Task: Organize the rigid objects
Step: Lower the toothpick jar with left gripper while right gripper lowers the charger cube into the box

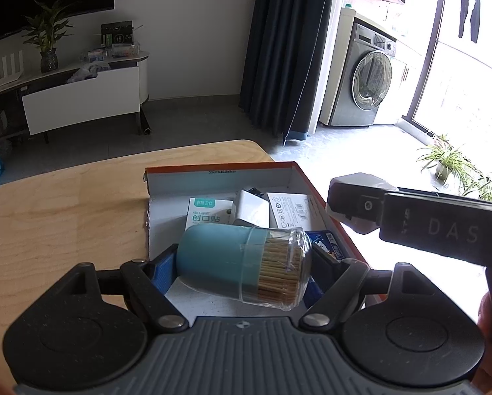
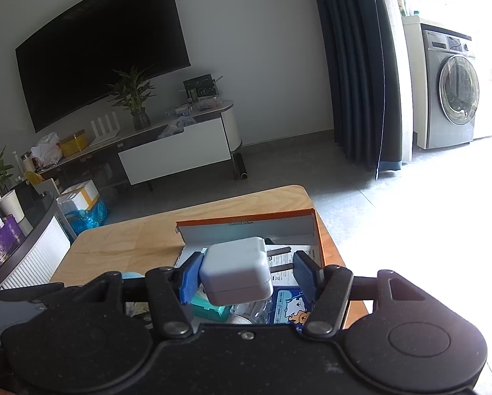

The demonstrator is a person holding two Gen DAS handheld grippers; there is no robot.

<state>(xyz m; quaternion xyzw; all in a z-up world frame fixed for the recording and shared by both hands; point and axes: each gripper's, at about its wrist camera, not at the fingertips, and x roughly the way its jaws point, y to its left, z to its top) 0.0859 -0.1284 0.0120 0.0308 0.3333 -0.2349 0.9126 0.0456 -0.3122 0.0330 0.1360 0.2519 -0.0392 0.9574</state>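
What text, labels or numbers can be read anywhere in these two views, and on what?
"33x23x12.5x5cm": printed on the inner flap of the orange box.
"创口贴": on the white and green carton inside it; its smaller print is blurred.
"DAS": on the right gripper's black body, seen in the left wrist view.
White label sheet: icons and barcode, too small to read.
Blue cartoon packet: characters unreadable.

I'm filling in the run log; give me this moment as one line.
left gripper: shut on toothpick jar | right gripper: charger between fingers, grip unclear | both over cardboard box
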